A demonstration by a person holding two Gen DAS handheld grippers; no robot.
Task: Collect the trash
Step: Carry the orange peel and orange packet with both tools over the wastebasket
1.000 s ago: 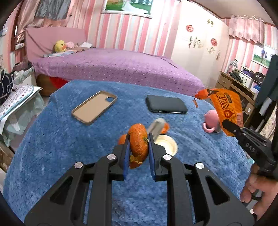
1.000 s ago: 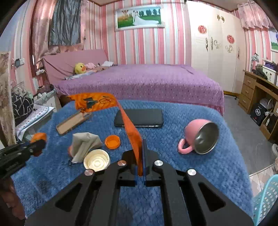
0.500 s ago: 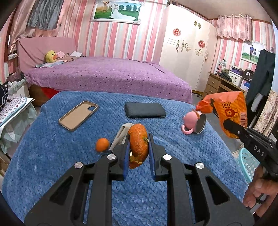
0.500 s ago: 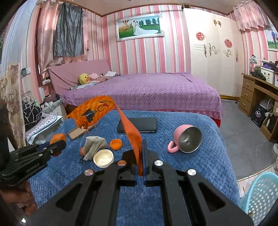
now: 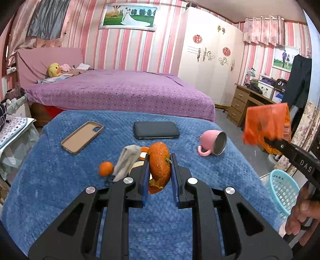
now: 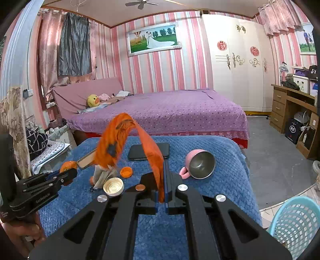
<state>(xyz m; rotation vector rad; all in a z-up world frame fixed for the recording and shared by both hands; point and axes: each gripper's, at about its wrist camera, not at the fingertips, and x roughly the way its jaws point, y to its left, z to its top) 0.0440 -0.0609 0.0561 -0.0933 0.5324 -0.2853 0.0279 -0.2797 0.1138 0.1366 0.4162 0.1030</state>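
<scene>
Orange peel point(image 5: 159, 166) sat clamped in the left gripper point(image 5: 159, 176) above the blue blanket point(image 5: 60, 180); the right gripper point(image 6: 161, 192) pinched an orange wrapper point(image 6: 128, 144) — only the right wrist view showed the white lid point(image 6: 113, 186) whole; the left showed the small orange fruit point(image 5: 106, 168).

A bedroom papered in pink and white stripes, with a bed point(image 6: 160, 110) under a purple dotted cover at its centre. A framed wedding photograph point(image 6: 153, 40) hung on the wall above the bed, and a yellow duck toy point(image 6: 93, 100) sat at its head. Right of the bed stood a white wardrobe point(image 6: 236, 60) and, nearer, a wooden desk point(image 6: 284, 108). Left of the bed, grey and pink curtains point(image 6: 74, 44) covered a window. A ceiling fan point(image 6: 143, 3) hung overhead; the floor beside the bed was grey.
</scene>
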